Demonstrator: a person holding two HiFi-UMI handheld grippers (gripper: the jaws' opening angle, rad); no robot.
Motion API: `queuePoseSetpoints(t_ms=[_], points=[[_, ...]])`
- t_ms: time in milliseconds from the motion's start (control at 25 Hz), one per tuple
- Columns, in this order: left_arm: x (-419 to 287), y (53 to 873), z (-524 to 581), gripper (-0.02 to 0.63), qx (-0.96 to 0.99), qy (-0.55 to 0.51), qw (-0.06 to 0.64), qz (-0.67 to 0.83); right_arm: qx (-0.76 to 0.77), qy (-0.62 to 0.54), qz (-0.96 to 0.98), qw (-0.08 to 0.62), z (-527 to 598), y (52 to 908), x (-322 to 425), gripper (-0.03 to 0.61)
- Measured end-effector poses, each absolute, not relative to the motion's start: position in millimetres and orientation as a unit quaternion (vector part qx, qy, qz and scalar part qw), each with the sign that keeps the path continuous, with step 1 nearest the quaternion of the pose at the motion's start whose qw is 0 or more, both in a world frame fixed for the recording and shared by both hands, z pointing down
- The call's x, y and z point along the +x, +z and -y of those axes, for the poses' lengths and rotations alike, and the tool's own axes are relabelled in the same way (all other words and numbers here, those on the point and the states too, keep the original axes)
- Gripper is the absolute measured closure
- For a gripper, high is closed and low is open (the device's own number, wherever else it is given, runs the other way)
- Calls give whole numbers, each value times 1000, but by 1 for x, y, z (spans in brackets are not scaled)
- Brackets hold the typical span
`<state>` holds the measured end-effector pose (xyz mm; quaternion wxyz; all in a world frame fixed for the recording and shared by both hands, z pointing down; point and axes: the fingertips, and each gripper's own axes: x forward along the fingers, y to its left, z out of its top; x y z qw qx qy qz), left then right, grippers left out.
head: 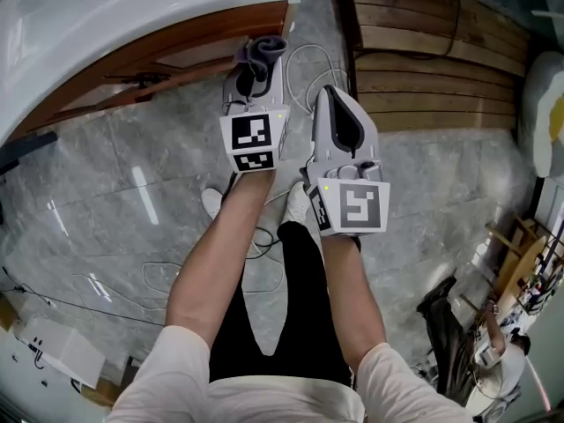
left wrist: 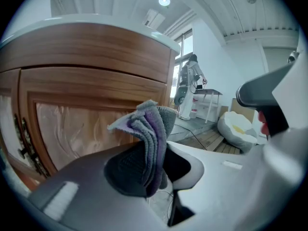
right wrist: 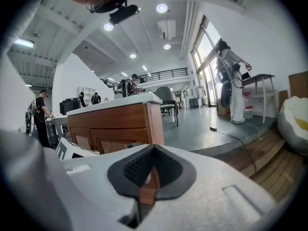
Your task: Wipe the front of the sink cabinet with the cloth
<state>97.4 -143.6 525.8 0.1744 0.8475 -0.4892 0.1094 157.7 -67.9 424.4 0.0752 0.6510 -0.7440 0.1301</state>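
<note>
The cloth [left wrist: 150,129] is a small grey rag with a purple tinge and a ribbed, fuzzy weave, folded into several layers that stand up in a ragged bunch. It is pinched between the jaws of the left gripper [head: 257,67], its loose upper edges fanning out above the dark pads and its lower end hanging down in the gap. The left gripper view shows it just in front of the sink cabinet [left wrist: 91,76], whose front is warm brown wood with a framed door panel and a dark handle [left wrist: 23,141] at the left. Whether the cloth touches the wood cannot be told. From the head view the cabinet curves beneath a white basin [head: 106,25], and the cloth sits near its right-hand end, above the grey marbled floor [head: 132,174]. The right gripper [right wrist: 148,173] is beside the left, its jaws drawn almost together on nothing, with only a thin slit between the pads.
</note>
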Motion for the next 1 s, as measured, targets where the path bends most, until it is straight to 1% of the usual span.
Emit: queuePoseSetpoints(t_ms=[200,520,760,880,1000], points=[[91,536,144,538,846,114,166,493,649,131,745,76,68,430,151,581],[89,556,144,538,847,129,177,485,647,132,746,82,70,441,145,581],[94,560,143,538,846,112,198,483,647,131,746,82,71,444,144,581],[90,565,144,538,845,117,189,487,649,133,744,82,72,447,144,581],[89,567,144,538,843,114,201,485,651,133,743,82,72,449,143,581]])
